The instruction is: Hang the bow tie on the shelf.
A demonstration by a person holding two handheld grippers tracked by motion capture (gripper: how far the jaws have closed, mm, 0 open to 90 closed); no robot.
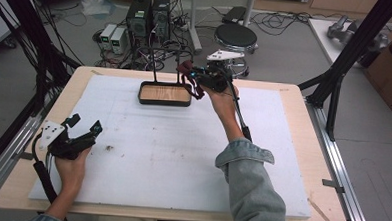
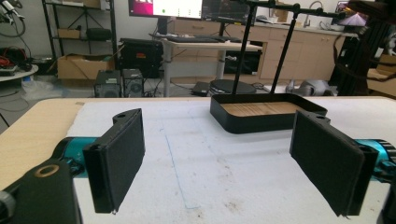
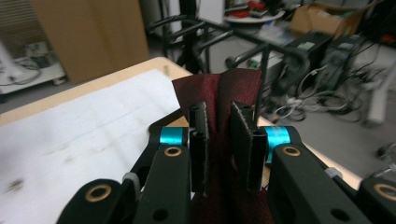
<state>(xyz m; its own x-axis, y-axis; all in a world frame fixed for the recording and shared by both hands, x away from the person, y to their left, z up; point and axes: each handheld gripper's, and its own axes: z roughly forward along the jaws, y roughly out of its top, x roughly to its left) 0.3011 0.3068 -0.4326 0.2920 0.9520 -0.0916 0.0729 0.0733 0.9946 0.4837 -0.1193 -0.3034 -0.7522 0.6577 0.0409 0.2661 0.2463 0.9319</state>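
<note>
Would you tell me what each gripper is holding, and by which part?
Right gripper: dark red cloth, pinched by a bunched fold. Left gripper: nothing.

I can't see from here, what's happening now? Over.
Right gripper shut on dark red cloth, beside the rack. Left gripper open, idle. Nothing blocking.

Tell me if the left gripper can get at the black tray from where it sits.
Probably yes: the left gripper is open and bare white mat lies between it and the black tray, though the tray sits far across.
</note>
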